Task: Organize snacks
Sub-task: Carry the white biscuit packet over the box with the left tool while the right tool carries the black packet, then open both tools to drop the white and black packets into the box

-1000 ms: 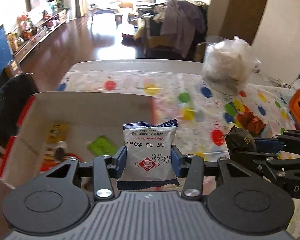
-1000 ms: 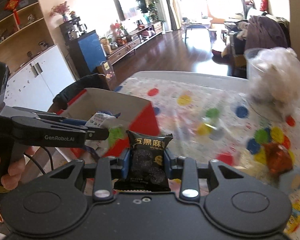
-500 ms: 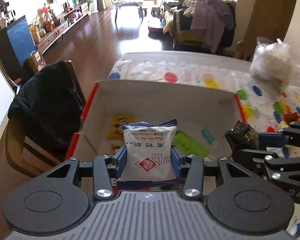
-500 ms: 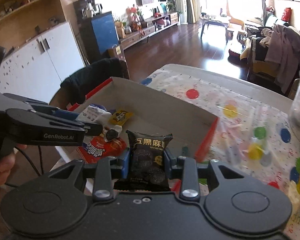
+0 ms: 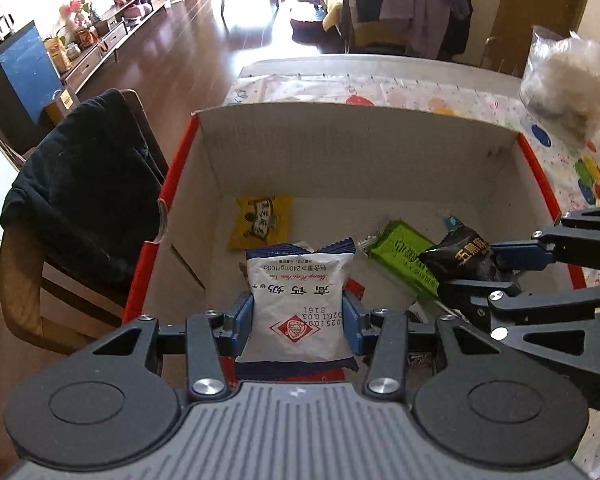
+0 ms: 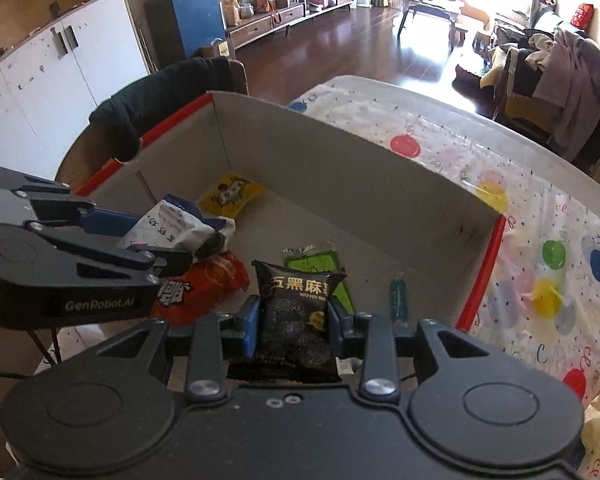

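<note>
The left gripper point(image 5: 298, 322) is clamped on a white snack packet point(image 5: 296, 304), its blue pads point(image 5: 242, 320) pressing the packet's two sides; the packet stands upright between them, red diamond logo low on its face, printed text upside down to the camera. It hangs over the open cardboard box point(image 5: 356, 152), above the box floor rather than on it.

The right gripper point(image 6: 294, 326) grips a black snack packet point(image 6: 296, 316) the same way — pads against both edges, packet upright, pale characters across its top. In the left wrist view this gripper point(image 5: 484, 276) reaches in from the right side, its black packet point(image 5: 458, 258) poised over the box's right half.

Below the two grippers, on the box floor, lie other snacks: a yellow packet point(image 5: 262, 222) toward the far wall, a green packet point(image 5: 404, 258) partly under the black one in the left view, a red-orange packet point(image 6: 204, 284) beneath the left gripper's fingers in the right wrist view, and a small teal wrapper point(image 6: 398, 300) near the right wall. The box has pale inner walls and red outer edges.

The box sits on a table point(image 6: 432, 96) covered with a polka-dot cloth point(image 6: 540, 264). A clear bag of white stuff point(image 5: 564, 80) rests on the cloth past the box's far right corner. Beside the box's left wall stands a wooden chair point(image 5: 24, 292) draped with a dark garment point(image 5: 80, 188).
</note>
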Demonstrator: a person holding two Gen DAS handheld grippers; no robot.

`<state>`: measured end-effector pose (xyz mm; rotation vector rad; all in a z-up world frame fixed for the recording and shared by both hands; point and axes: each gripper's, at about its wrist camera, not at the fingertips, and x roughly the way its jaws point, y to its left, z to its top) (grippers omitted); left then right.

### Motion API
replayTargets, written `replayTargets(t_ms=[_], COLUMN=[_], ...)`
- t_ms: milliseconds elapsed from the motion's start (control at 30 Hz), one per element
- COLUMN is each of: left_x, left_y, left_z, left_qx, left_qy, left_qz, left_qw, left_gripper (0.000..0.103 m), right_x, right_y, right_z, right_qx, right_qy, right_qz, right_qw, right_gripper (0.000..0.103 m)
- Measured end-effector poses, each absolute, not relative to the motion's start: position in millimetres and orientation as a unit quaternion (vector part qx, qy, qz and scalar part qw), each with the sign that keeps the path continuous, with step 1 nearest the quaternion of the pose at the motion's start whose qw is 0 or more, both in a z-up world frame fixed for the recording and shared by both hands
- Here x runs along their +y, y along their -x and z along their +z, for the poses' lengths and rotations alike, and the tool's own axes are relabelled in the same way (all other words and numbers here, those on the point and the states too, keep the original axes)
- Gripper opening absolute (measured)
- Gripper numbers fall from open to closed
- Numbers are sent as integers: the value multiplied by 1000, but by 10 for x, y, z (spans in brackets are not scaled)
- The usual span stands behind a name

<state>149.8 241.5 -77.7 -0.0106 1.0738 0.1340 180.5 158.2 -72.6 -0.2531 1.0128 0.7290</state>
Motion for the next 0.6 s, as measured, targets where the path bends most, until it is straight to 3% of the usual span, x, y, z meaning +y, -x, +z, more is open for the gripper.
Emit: replayTargets(t_ms=[367,467,600], left_x=[2438,2438,2414], left_y=[-1487,-1449,-1392], left_z=[-904,-854,-724], left_qx=[528,521,508], left_qy=[4,6,6], left_qz=[57,56,50], left_qw=[847,852,860], left_gripper=[46,56,57], right_x=[1559,1529,1442], right_y=[-1734,-1686,-1618], right_z=[-766,-717,-605], right_qx=[483,478,469], right_qy=[112,109,99], right_qz=[339,340,343], right_qw=[800,802,808], right_gripper=[34,35,36])
